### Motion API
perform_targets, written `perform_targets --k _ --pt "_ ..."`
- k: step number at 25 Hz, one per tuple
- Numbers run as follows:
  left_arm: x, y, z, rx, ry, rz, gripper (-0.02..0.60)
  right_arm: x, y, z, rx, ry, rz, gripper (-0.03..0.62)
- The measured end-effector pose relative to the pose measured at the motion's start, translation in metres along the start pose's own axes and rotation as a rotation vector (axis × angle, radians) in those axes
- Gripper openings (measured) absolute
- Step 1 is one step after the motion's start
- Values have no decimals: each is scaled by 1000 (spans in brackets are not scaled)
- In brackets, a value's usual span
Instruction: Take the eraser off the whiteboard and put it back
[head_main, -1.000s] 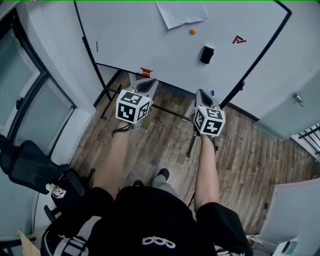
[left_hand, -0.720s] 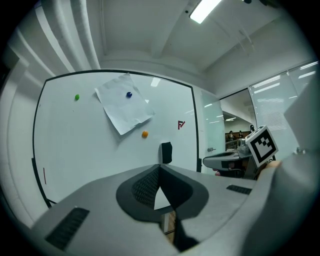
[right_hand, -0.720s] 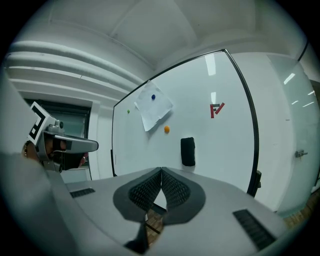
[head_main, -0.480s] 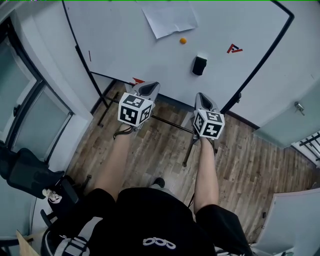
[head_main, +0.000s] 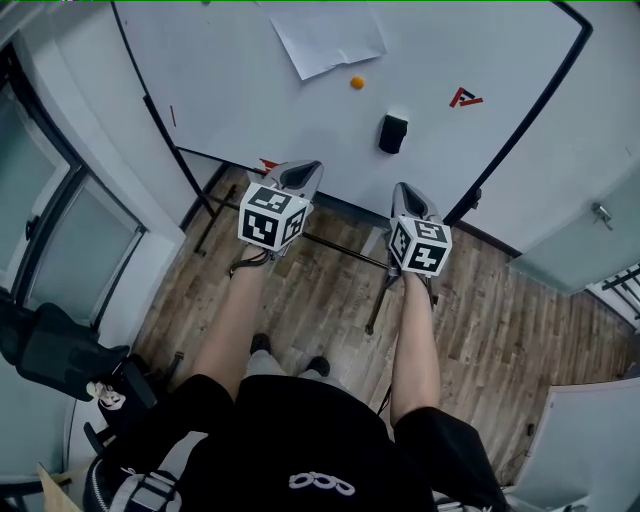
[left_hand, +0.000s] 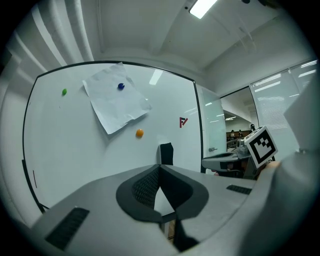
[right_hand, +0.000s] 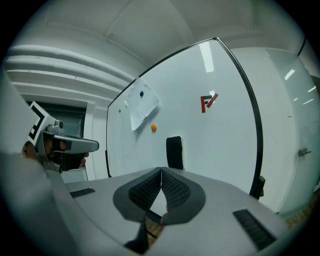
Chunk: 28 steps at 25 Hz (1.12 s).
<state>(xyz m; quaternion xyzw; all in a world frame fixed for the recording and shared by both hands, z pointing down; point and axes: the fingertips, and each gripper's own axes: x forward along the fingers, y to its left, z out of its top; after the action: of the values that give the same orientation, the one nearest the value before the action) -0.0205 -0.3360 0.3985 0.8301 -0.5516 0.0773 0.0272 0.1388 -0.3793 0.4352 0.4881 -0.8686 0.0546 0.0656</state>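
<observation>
Pale wood-plank flooring (head_main: 330, 290) fills the middle of the head view, which looks steeply down on a person standing before a large whiteboard (head_main: 240, 100) with a thin black frame. The board's black edge runs down its left side, along the bottom just ahead of both grippers, and slants up on the right. The black eraser (head_main: 392, 133) sits upright on the board's face, low and right of centre, with bare white surface all round it. Above it and to the left are a small orange magnet (head_main: 357, 83) and a tilted sheet of paper (head_main: 328, 40); a red and black logo mark (head_main: 466, 98) lies to its right. The left gripper (head_main: 300, 175) and the right gripper (head_main: 405, 195) are held side by side, well apart from each other, tips near the board's lower edge and not touching it. Each gripper's own view shows its jaws closed tip to tip with nothing between them. The eraser appears just above the closed tips in both views, clearly apart from them and nearer the right gripper. A black bar of the board's stand (head_main: 340, 245) crosses the floor beneath the grippers. A dark chair (head_main: 55, 345) stands at lower left beside a glass partition, and a door with a handle (head_main: 600, 213) stands at right.
</observation>
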Motion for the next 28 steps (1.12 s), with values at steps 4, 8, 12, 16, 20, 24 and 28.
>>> perform_targets --k 4,8,12,16,20,24,28 --pt "12 13 1 -20 -14 -14 9 9 -4 -1 -18 8 -22 25" --pt "29 23 3 -20 -21 -58 9 21 -9 0 -19 10 -65 25" --pt "48 32 10 -9 -23 -111 9 35 -11 8 -15 0 -107 25" --pt "64 45 18 1 -37 -135 9 47 -14 14 -19 -5 -145 25" --pt "78 56 19 -18 -44 -143 9 55 -18 17 -34 1 -179 25" --pt "90 61 17 -19 -27 -173 9 66 -20 17 -43 7 -193 25" --pt "97 65 18 -17 -30 -190 9 74 -22 18 -39 5 -207 25"
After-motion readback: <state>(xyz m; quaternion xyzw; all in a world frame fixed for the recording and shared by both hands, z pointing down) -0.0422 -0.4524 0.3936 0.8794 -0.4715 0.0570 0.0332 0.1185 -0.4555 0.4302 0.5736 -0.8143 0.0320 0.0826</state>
